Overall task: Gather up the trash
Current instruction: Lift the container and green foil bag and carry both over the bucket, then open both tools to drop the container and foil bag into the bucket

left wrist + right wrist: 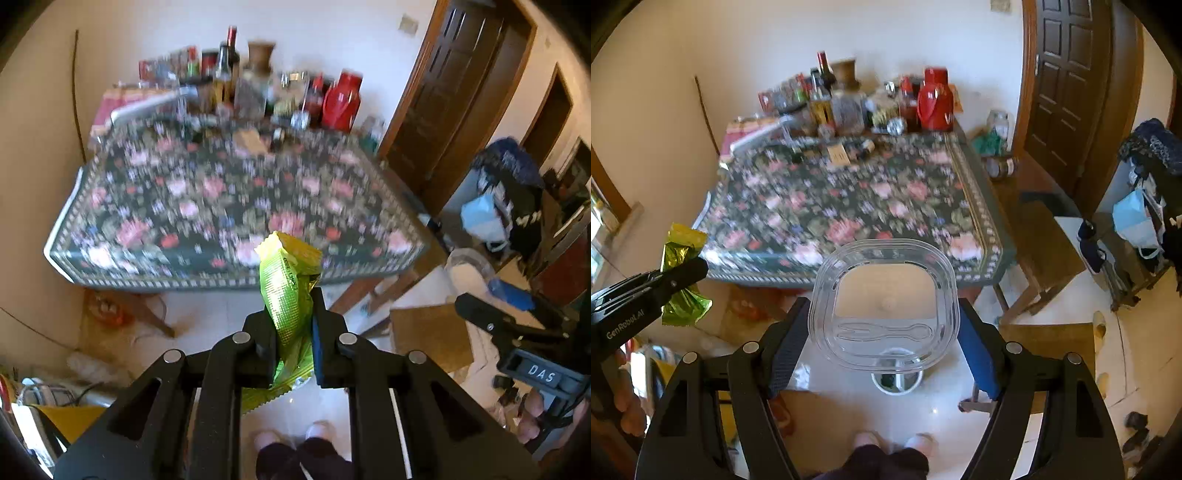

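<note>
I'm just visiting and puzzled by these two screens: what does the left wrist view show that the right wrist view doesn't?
Only the left wrist view: the left gripper seen from behind, shut on a green wrapper, and the right gripper from the side.

Only the right wrist view: the right gripper gripping a clear plastic lid, with a small white cup on the floor below it, and the left gripper from the side.

Both: the flowered table, its bottles and red flask, the brown door, and the person's feet.
</note>
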Available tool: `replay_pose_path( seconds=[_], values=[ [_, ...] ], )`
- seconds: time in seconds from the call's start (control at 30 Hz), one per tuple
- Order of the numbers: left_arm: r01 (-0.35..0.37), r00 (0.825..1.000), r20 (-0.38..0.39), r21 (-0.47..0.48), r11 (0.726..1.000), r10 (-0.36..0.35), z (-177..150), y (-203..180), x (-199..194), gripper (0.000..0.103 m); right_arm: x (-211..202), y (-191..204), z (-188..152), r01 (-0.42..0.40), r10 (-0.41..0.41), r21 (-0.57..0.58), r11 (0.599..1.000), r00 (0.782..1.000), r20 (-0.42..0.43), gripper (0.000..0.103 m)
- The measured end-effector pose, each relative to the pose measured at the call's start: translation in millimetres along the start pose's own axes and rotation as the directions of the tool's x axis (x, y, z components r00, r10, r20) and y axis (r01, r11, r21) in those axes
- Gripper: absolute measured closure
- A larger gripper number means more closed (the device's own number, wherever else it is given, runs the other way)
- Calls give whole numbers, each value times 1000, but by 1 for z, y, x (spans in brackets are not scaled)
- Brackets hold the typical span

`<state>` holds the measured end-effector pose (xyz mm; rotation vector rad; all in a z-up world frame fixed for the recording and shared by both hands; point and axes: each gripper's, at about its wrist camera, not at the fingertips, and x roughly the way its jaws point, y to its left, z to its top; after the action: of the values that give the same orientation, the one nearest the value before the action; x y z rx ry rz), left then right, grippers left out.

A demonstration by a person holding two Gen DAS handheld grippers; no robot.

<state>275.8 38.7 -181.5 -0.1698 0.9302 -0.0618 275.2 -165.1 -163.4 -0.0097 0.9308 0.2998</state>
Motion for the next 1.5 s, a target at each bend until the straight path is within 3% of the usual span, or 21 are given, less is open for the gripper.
replay_pose_path(
  seconds=[0.43, 0.77, 0.83, 0.97, 1.13, 1.27, 1.5],
  values=[
    [-62, 986, -157, 2, 998, 61, -66, -1, 165, 89, 145, -46, -62, -17, 15, -11, 1000, 981, -195, 29],
    [-63, 982, -186, -108, 992, 42, -139, 54, 284, 89, 278, -34, -133, -66, 43, -75, 995, 960, -275, 28],
    [-59, 981, -189, -133, 989, 33, -152, 65, 303, 89, 298, -31, -146, -113, 94, -57, 992, 960, -265, 27],
    [-59, 977, -211, -161, 985, 24, -175, 80, 332, 89, 331, -31, -167, -191, 194, 37, 981, 940, -282, 27],
    [-57, 963, -268, -168, 984, 10, -192, 81, 358, 89, 357, -36, -182, -142, 146, 36, 989, 929, -341, 27],
    [-45, 955, -297, -150, 988, -2, -194, 72, 367, 89, 355, -41, -181, -125, 119, 7, 992, 926, -358, 27],
    [-25, 952, -306, -108, 994, -10, -186, 57, 371, 89, 355, -53, -175, -159, 166, 50, 986, 918, -359, 27]
  ],
)
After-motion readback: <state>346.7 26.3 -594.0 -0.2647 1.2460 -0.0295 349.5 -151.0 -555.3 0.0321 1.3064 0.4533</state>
